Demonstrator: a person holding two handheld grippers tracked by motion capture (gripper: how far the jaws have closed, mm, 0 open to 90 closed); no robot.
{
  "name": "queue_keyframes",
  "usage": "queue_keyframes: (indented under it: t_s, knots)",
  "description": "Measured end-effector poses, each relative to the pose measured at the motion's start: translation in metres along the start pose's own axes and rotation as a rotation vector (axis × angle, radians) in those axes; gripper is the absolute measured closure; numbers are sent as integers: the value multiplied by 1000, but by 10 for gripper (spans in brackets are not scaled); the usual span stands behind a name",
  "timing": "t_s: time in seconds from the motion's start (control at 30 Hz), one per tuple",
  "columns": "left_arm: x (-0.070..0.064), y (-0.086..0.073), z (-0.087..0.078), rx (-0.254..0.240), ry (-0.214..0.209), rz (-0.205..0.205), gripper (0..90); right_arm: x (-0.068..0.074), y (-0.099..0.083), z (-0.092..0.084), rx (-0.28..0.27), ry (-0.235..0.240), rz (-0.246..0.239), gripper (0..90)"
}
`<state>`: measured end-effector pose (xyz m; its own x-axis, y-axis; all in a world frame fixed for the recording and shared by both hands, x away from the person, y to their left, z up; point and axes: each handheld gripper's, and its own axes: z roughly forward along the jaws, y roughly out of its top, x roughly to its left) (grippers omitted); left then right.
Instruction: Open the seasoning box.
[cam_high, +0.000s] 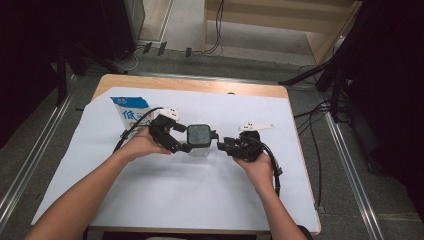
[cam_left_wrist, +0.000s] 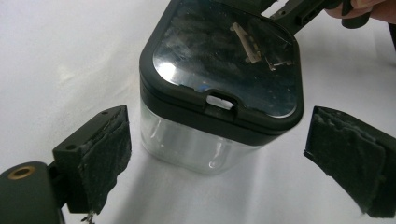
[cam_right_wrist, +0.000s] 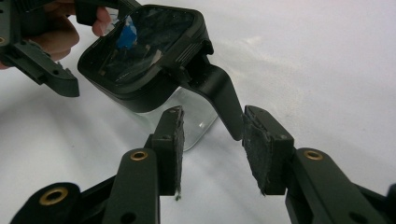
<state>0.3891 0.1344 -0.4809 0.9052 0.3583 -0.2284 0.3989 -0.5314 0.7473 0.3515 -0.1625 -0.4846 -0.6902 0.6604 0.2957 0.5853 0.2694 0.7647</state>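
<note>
Nearest us, our two forearms come in over the table (cam_high: 150, 200), each hand working one hand-held gripper, two in all. Between them stands the single clear container (cam_high: 199, 148) with its dark lid (cam_left_wrist: 224, 60). The left hand-held gripper (cam_high: 176, 137) is released: its pads (cam_left_wrist: 105, 158) stand wide on either side of the container without touching it, probably placed to brace the body. The right hand-held gripper (cam_right_wrist: 212, 149) sits just behind the lid's black latch handle (cam_right_wrist: 219, 95), which hangs down between its pads; we cannot tell whether they press on it or only straddle it, but the aim looks like working that latch. Beyond the left hand-held gripper lies one blue-and-white pouch (cam_high: 129, 111) on the white sheet (cam_high: 225, 190).
</note>
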Motion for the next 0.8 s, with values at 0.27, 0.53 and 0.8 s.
queue_keyframes:
  t_s: [0.27,0.53,0.8]
  knots:
    - [4,1,5,8,-1,-5,89,0,0,2,9,4,4,633]
    - [2,5,8,2,-19,5,125,-1,4,-7,-27,-16,1,881]
    - [3,4,10,5,-22,4,123,-6,19,8,-9,-19,5,900]
